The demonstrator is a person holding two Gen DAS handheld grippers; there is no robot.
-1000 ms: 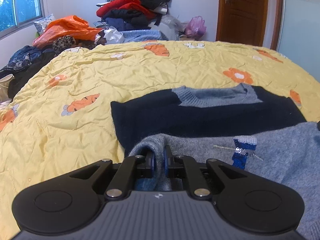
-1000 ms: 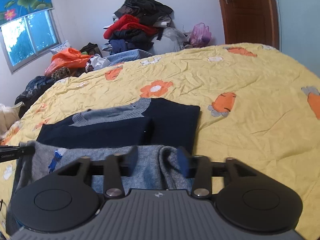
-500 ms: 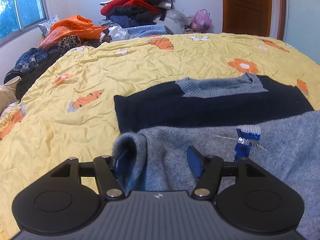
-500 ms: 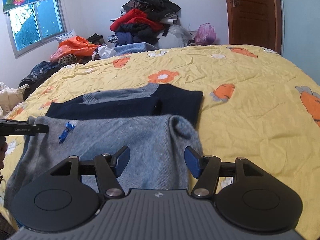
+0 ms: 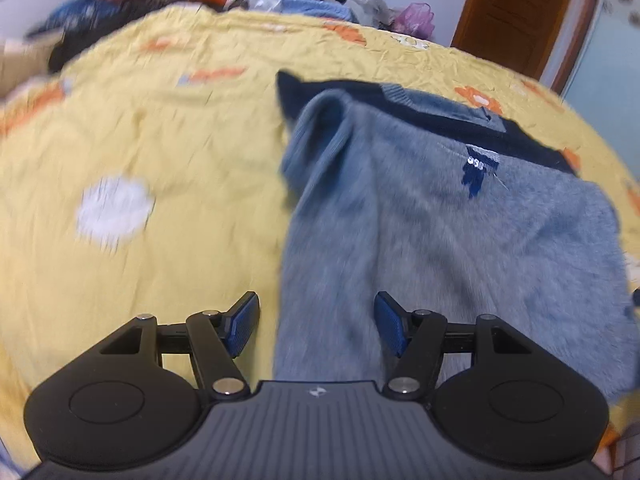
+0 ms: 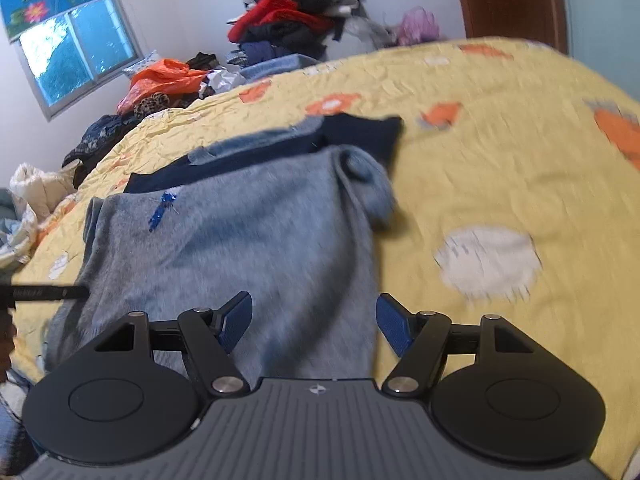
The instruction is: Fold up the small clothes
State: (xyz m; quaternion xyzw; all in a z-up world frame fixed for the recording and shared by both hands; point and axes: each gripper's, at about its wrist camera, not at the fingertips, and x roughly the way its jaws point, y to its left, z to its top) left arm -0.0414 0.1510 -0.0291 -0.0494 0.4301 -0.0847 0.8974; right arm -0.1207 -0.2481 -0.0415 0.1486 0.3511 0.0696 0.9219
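A grey knit sweater (image 5: 440, 240) with a small blue motif lies on the yellow quilt, its far part over a navy sweater (image 5: 440, 120). My left gripper (image 5: 316, 330) is open above the grey sweater's near left edge, pads clear of the cloth. In the right wrist view the same grey sweater (image 6: 248, 240) and navy sweater (image 6: 360, 132) show. My right gripper (image 6: 316, 326) hangs over the near right edge, its jaws opening, nothing pressed between them. The left gripper's finger (image 6: 44, 292) pokes in at the left edge.
The yellow quilt (image 6: 500, 152) with orange and white prints covers the bed. A heap of clothes (image 6: 296, 20) and an orange bag (image 6: 164, 80) sit at the far side. A window (image 6: 76, 48) is at left, a wooden door (image 5: 516, 12) at right.
Both grippers let go of the grey sweater's folded corners and opened. They drew back toward the near edge, so the sweater now lies spread over the navy one.
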